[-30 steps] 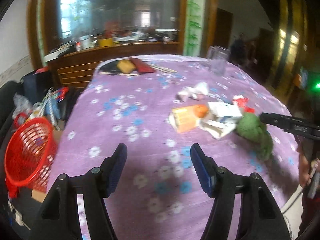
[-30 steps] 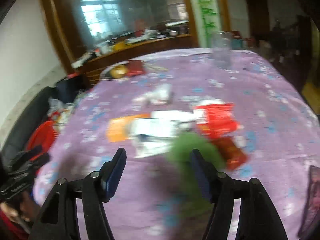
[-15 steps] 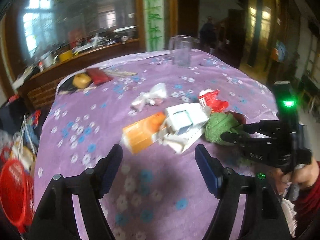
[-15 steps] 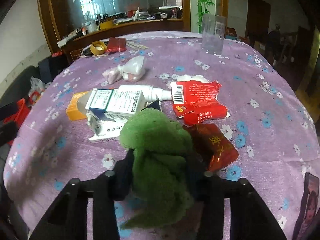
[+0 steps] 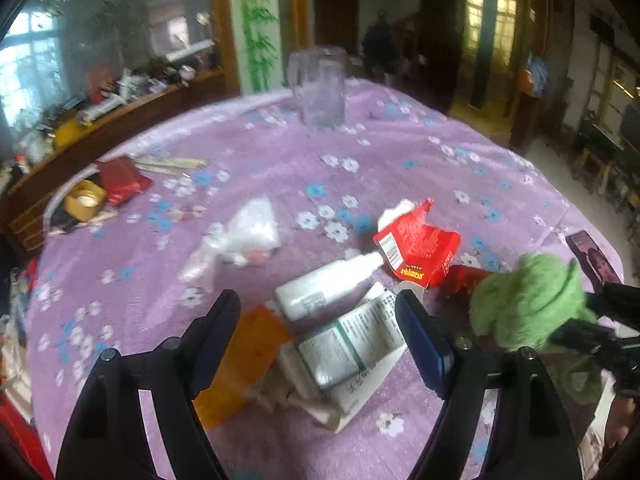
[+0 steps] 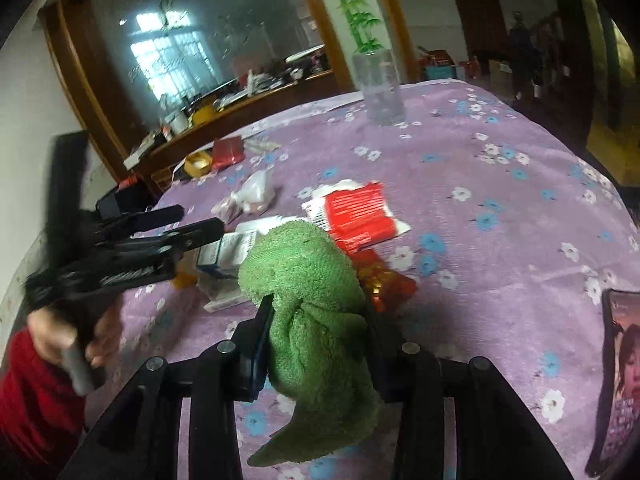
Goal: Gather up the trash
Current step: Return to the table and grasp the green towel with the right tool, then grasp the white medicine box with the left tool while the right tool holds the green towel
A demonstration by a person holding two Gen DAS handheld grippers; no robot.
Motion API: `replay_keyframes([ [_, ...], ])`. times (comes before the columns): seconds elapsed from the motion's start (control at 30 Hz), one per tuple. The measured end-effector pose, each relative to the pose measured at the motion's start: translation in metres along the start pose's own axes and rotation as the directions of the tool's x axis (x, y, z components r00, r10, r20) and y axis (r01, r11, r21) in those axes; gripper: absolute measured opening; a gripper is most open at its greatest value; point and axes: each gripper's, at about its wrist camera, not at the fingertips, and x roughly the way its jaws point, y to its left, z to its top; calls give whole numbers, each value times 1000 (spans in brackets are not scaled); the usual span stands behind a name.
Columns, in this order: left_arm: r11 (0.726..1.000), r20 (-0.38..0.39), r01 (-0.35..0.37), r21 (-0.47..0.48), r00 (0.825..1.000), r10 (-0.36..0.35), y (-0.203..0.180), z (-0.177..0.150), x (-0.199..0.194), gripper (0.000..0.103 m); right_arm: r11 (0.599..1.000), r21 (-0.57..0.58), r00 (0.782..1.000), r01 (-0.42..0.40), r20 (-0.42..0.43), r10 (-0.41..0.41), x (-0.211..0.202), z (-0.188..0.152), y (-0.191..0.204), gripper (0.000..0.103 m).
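Right gripper (image 6: 316,344) pinches the green cloth (image 6: 308,280); left gripper (image 5: 320,336), blurred, seemingly angled down, jaws just widening, spread over cartons (image 5: 348,348).

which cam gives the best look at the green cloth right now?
Right wrist. The green cloth sits mid-frame, large and sharp, pinched in the right tongs with its tail hanging below. The left wrist view shows it only near the right edge, smaller and softer, partly hidden behind the right tongs.
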Motion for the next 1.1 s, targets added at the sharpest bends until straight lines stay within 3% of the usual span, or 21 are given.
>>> replay_keyframes([
  [0.17, 991, -84, 89, 104, 993, -81, -16, -15, 15, 78, 999, 30, 1000, -12, 6, 12, -4, -1, -12, 43],
  [0.33, 976, -81, 33, 215, 997, -16, -37, -28, 17, 78, 999, 40, 1000, -31, -1, 32, 0, -1, -16, 43],
  [0.37, 976, -82, 15, 216, 997, 3, -39, -28, 19, 73, 998, 40, 999, -37, -3, 37, 1, -2, -15, 43],
  [0.63, 990, -57, -36, 136, 997, 44, -36, -28, 23, 45, 999, 33, 999, -38, -7, 39, 3, -6, -12, 44],
  [0.67, 992, -54, -31, 120, 998, 38, -35, -29, 21, 34, 999, 35, 999, -39, -8, 40, 3, -7, -12, 44],
  [0.93, 999, 5, -40, 2, 999, 40, -29, -43, -11, 33, 999, 25, 999, -42, 4, 42, -2, -9, -3, 44],
  [1.1, 995, 60, -73, -71, 995, 78, -21, -63, -46, 33, 999, 12, 999, -46, 2, 46, -3, -12, 7, 44],
])
